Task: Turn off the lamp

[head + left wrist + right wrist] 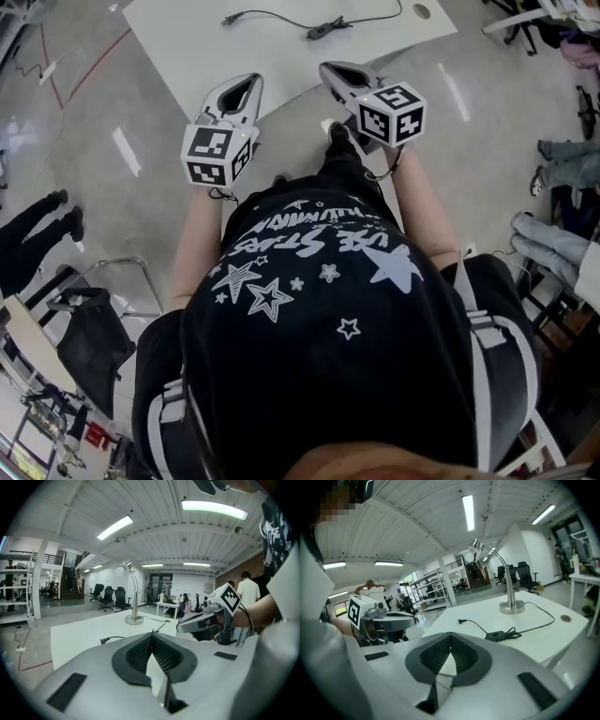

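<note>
You held your grey left claw, with its ribbed black pads, pressed together on nothing, low in front of your body and short of the near edge of the white rectangular table. Your matching grey right claw was just beside it. It was pressed together on nothing too, and pointed toward the same table.

With both claws shut, I judged you had them ready to push a button with their tips, not to pinch anything.

On the table, the black two-pin plug lay loose at the left, in no socket that showed. A thin black cord ran right from it to the black inline switch, which was nearest you and well apart from both claws. Farther right and far back stood the chrome gooseneck lamp on its round base, with its head arched over to the left.

Whether its bulb was lit, I could not tell. The scene suited claws about to reach for the switch, and equally claws that were done with it.

No container showed on the table.
</note>
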`<state>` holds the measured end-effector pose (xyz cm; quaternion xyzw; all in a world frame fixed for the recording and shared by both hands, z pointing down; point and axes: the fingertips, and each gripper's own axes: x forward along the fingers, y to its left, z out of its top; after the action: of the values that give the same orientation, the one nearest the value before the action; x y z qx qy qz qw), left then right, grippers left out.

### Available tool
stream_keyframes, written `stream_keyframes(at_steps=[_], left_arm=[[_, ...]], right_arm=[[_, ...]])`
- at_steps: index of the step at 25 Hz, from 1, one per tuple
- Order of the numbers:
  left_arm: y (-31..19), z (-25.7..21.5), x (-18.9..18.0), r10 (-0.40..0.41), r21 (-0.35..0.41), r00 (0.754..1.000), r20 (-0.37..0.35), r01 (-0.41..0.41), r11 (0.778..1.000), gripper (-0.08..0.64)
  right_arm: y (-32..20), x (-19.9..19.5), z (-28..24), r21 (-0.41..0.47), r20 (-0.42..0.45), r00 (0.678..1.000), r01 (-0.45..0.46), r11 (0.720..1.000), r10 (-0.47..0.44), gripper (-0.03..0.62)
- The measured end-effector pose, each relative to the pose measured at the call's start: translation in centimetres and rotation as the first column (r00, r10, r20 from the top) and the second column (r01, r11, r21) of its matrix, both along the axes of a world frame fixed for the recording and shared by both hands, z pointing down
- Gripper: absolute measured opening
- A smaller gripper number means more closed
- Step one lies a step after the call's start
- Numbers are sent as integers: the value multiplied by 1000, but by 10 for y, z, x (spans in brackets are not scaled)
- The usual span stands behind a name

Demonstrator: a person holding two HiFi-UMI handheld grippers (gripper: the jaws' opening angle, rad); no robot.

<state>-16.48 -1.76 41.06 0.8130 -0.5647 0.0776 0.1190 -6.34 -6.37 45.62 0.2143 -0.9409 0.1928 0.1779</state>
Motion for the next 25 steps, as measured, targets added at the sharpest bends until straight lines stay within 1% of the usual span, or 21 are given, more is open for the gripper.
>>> stream_keyframes(at_steps=[4, 7, 11, 14, 20, 25], left_arm=[[28, 1, -10, 33, 12, 999, -14, -33, 999, 11], [46, 4, -8, 59, 9, 998, -27, -59, 998, 11], [61, 10, -6, 72, 1, 996, -55, -72, 997, 11], [63, 10, -3, 84, 7, 994, -69, -83, 996, 11], [64, 6, 9, 122, 12, 990, -68, -121, 993, 11], [64, 4, 21, 147, 11, 987, -67, -146, 989, 11]], right_arm=[[33, -5, -1, 12, 8, 998, -58, 998, 58, 6], [57, 0, -2, 13, 1, 996, -90, 996, 90, 6], [83, 4, -2, 11, -7, 995, -104, 994, 104, 6], [88, 11, -5, 17, -6, 992, -126, 992, 126, 6], [92, 29, -13, 20, 19, 981, -191, 981, 191, 6], [99, 40, -14, 22, 15, 977, -214, 977, 214, 6]])
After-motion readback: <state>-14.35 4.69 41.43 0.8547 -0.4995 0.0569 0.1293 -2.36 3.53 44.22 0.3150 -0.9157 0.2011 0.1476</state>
